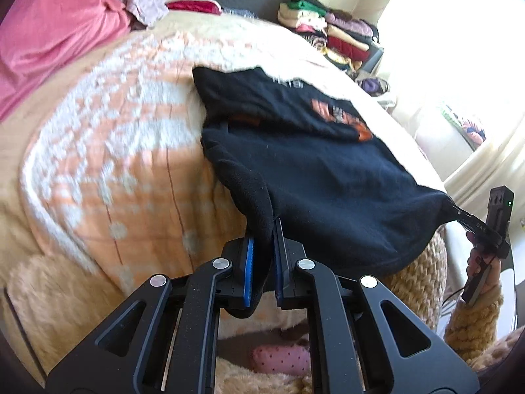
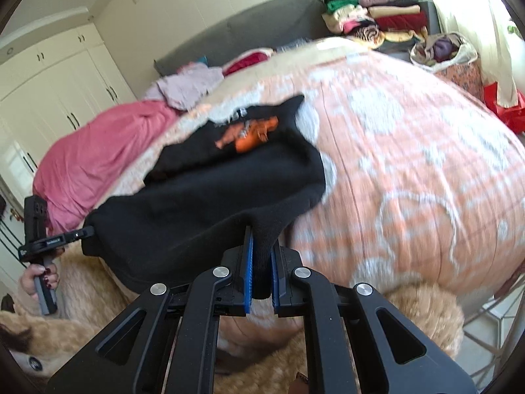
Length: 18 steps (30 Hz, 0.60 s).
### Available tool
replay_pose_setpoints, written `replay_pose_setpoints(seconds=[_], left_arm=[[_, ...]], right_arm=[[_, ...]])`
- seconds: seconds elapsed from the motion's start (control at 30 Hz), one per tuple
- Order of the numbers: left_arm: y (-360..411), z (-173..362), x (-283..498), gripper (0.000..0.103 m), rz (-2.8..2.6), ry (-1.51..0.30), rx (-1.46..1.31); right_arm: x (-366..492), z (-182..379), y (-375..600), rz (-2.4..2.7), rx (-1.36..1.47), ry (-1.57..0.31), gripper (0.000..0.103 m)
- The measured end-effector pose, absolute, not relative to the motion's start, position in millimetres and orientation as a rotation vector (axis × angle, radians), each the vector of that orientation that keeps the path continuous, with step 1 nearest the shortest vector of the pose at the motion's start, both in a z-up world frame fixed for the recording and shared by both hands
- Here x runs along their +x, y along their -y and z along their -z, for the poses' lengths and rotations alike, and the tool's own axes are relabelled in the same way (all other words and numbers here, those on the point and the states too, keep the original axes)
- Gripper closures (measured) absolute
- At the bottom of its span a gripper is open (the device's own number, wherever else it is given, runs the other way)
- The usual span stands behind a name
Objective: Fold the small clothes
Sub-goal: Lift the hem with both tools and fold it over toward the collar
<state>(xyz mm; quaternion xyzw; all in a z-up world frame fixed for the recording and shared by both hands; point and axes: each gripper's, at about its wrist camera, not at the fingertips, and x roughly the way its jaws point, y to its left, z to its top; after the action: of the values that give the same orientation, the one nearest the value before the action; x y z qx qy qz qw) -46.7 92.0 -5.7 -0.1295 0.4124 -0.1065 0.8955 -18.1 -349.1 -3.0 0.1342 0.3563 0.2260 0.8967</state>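
While its far part lies on the bed (image 1: pixel 108 151), the black garment (image 1: pixel 328 177) has its near edge raised by both tools: the left hand-held gripper (image 1: pixel 262 262), at six o'clock in its own view, pinches one corner, and the right hand-held gripper (image 2: pixel 261 269) pinches the other, seen at three o'clock from the left.

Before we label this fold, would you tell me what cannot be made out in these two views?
- Black garment: white lettering above the orange print, blurred in both views.
- Its pinched edge: hidden between the left gripper pads and the right gripper pads.
- Folded clothes stack: single items too small to distinguish.
- Bedspread pattern: motion-blurred.
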Motion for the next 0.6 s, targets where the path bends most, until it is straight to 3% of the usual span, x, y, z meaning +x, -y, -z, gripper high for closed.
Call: replay_pose_setpoints(seconds=[0.6], left_arm=[[-116, -44, -13, 0.1, 0.192, -0.7, -0.328]], right_arm=[[24, -70, 340, -0.437, 0.288, -0.559, 0.095]])
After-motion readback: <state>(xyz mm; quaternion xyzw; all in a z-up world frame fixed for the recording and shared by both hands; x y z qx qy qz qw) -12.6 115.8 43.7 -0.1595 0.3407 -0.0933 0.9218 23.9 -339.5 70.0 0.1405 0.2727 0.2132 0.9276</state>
